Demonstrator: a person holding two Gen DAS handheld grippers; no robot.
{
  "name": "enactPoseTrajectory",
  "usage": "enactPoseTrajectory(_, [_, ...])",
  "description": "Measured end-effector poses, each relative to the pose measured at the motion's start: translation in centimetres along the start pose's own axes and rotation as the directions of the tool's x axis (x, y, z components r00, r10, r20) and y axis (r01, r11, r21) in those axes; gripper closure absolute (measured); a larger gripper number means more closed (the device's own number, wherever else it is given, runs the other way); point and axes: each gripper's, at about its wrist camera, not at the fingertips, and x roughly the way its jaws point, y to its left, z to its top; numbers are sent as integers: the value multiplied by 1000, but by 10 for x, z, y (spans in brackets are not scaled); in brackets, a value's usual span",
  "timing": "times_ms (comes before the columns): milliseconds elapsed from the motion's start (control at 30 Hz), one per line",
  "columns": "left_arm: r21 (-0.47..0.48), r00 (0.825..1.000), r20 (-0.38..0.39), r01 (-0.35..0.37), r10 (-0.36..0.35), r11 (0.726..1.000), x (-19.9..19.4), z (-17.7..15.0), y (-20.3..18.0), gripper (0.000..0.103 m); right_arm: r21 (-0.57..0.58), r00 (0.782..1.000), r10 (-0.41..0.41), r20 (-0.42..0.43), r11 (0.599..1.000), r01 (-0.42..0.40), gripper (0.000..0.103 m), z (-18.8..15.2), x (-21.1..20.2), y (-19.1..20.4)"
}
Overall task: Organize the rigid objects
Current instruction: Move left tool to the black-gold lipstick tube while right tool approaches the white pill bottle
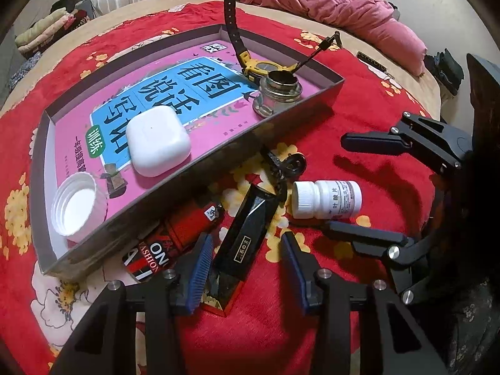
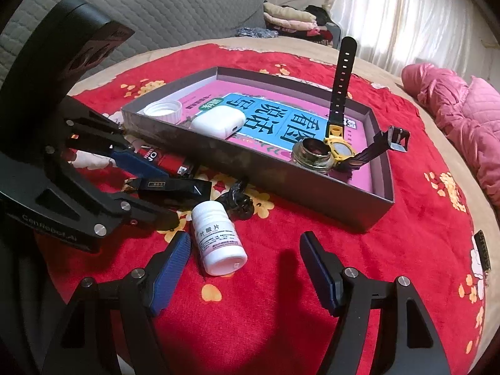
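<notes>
In the left wrist view, at nine o'clock, the grey box point(image 1: 175, 184) lies on the red blanket point(image 1: 359, 72) of a bed and serves as the collecting place. Its floor carries a pink book point(image 1: 150, 84) and, on that, a white cap point(image 1: 76, 207), a white earbud case point(image 1: 157, 140), a glass jar point(image 1: 279, 92) and a yellow watch point(image 1: 265, 67) whose strap leans on the far wall, so these pieces look sorted already.

Just outside the near wall, toward six o'clock, a red lighter point(image 1: 190, 225) lies tucked against the box. The black case point(image 1: 247, 237) lies beside it. The left tool point(image 1: 243, 268) is released, its blue pads on either side of that case's near end without touching it, which suggests it is the next piece for this hand. A small dark metal piece point(image 1: 292, 164) lies just beyond the case.

Further right, around four o'clock, the white pill bottle point(image 1: 326, 199) lies on its side, cap toward the box. The right tool point(image 2: 245, 262) is likewise released; in its own view its fingers flank the bottle, the left pad point(image 2: 173, 256) just beside it and the right pad well apart, apparently lined up for a sideways grasp. Both remaining pieces sit near the box, so each lift should be brief.
</notes>
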Motion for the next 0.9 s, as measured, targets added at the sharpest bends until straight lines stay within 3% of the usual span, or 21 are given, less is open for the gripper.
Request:
enactPoseTrajectory(333, [4, 1000, 9, -10, 10, 1000, 3, -1, -1, 58, -60, 999, 18, 28, 998, -17, 30, 0, 6, 10])
enactPoseTrajectory(433, [2, 1000, 14, -16, 15, 1000, 3, -2, -2, 58, -69, 999, 22, 33, 997, -20, 45, 1, 6, 12])
enactPoseTrajectory(633, [-7, 1000, 18, -23, 23, 1000, 3, -2, -3, 59, -92, 999, 36, 18, 995, -34, 65, -1, 10, 17])
enactPoseTrajectory(800, [-22, 1000, 18, -21, 22, 1000, 3, -2, -2, 59, -98, 999, 52, 18, 994, -50, 75, 0, 10, 19])
enactPoseTrajectory(900, [-27, 999, 23, -26, 26, 999, 3, -2, -2, 60, -69, 997, 72, 13, 995, -71, 76, 1, 10, 14])
